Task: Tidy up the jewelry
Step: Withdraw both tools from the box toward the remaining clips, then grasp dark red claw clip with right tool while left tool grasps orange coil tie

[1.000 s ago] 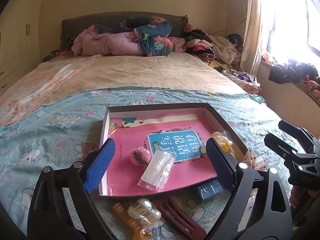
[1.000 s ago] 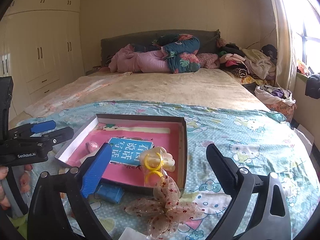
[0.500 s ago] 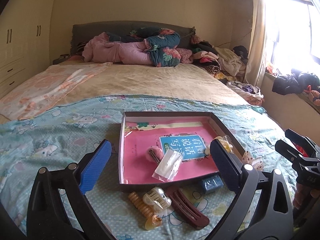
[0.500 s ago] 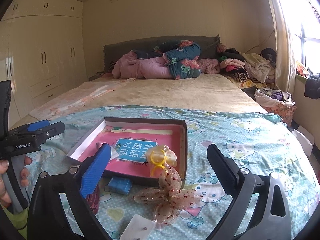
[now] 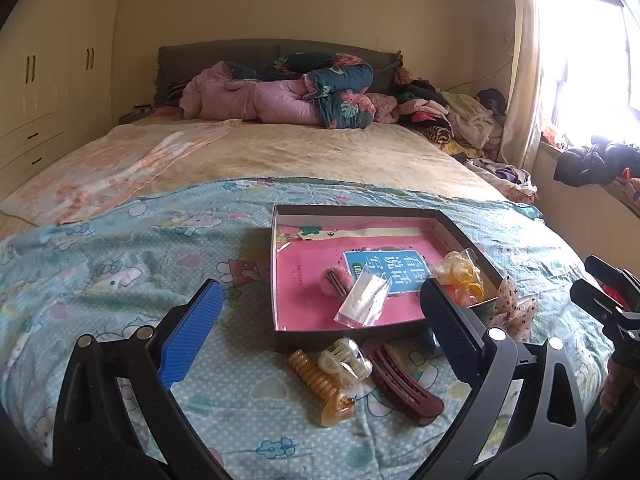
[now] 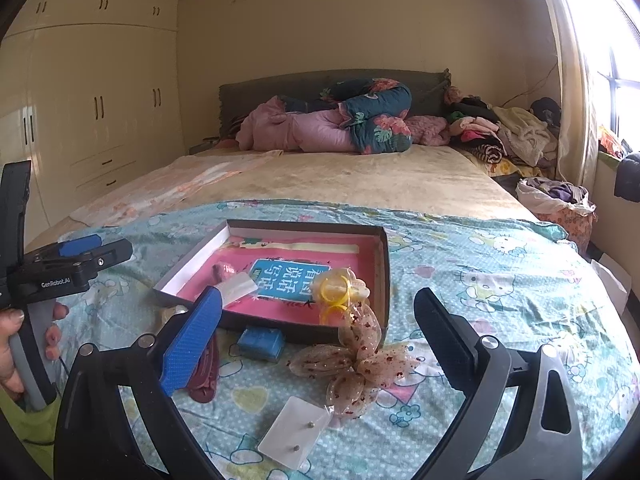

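A shallow dark box [image 5: 352, 210] lies on the blue cartoon bedspread with a pink book inside. On the book rest a clear bag [image 5: 362, 300], a pink fluffy clip [image 5: 334, 278] and bagged yellow rings [image 5: 460, 276]. Before the box lie an amber spiral clip [image 5: 320, 384], a clear claw clip [image 5: 344, 360] and a maroon clip [image 5: 404, 380]. My left gripper [image 5: 320, 296] hovers open and empty, short of these clips. My right gripper [image 6: 318, 304] is open and empty above a spotted bow [image 6: 356, 364], a small blue box [image 6: 260, 342] and a white stud card [image 6: 294, 432].
Folded quilts [image 5: 288, 92] and heaped clothes [image 5: 448, 116] lie at the head of the bed. Wardrobes [image 6: 88, 104] line the left wall; a bright window [image 5: 592, 60] is on the right. A hand [image 6: 12, 340] holds the left gripper's handle at the right wrist view's left edge.
Both grippers have drawn back from the box, which now looks smaller and farther. The left jaws stand slightly wider. The clear bag stays in the box.
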Motion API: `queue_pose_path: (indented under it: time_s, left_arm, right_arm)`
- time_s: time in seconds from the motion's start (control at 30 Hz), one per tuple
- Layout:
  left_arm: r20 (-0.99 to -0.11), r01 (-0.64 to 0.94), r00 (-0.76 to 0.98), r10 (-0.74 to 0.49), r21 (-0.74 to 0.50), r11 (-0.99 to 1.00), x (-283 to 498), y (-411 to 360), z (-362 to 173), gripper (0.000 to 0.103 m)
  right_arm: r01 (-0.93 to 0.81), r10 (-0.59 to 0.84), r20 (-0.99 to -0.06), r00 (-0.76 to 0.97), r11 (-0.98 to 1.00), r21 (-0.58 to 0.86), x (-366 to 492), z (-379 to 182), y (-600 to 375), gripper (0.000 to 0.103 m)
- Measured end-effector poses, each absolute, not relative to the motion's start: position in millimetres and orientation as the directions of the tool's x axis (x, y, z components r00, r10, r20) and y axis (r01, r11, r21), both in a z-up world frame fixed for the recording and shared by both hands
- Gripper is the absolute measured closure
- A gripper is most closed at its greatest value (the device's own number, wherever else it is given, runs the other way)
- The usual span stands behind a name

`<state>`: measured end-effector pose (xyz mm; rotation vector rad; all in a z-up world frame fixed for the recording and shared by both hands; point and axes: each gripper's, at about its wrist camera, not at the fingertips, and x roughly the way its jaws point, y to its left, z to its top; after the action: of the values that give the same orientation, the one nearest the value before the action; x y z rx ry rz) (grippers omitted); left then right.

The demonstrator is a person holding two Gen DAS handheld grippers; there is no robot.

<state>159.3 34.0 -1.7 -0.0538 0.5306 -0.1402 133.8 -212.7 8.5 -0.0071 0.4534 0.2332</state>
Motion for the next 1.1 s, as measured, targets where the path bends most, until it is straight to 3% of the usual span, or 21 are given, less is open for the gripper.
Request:
queue_pose_path:
  time_s: [0.67,1.1]
  left_arm:
    - [-0.609,0.084,0.787,-0.102,-0.058,0.995,146,56,-38,0.012]
    - [-0.709,0.119,0.686,-0.16,-0.108,0.987,159,59,-65,0.013]
  right_arm:
    - [-0.322,0.292,-0.517,0.805,0.946,0.034,124,-25,-170,0.009]
    - [-0.417,0.342,-0.621,0.705,0.909,0.027,139,-65,-130,0.009]
